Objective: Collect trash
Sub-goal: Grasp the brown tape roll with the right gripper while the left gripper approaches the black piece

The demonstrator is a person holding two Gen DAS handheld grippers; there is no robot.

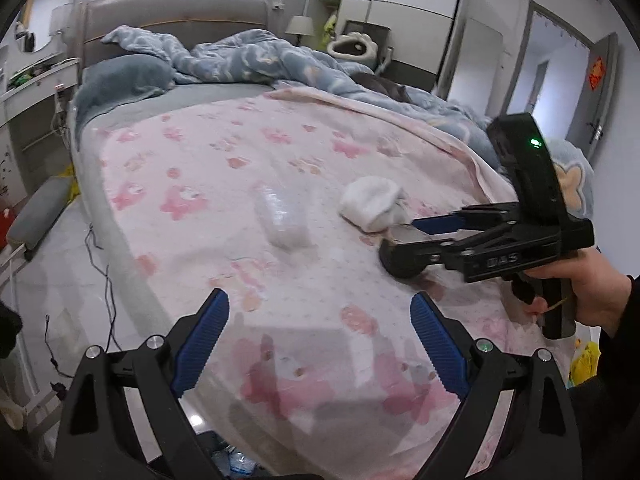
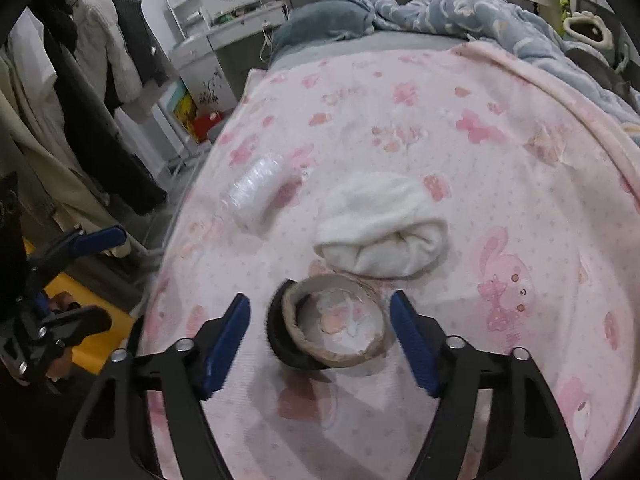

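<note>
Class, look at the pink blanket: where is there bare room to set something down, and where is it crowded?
Free: the blanket between the white cloth and the blue quilt, and the strip beyond the clear bottle. Crowded: the near middle, where bottle, cloth and tape roll lie together by the right gripper.

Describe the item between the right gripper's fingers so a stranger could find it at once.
On the pink printed blanket, just nearer the camera than the rolled white cloth, lies a tape roll. Unlike the cloth and the clear plastic bottle, it is a hollow cardboard ring wrapped in black.
</note>
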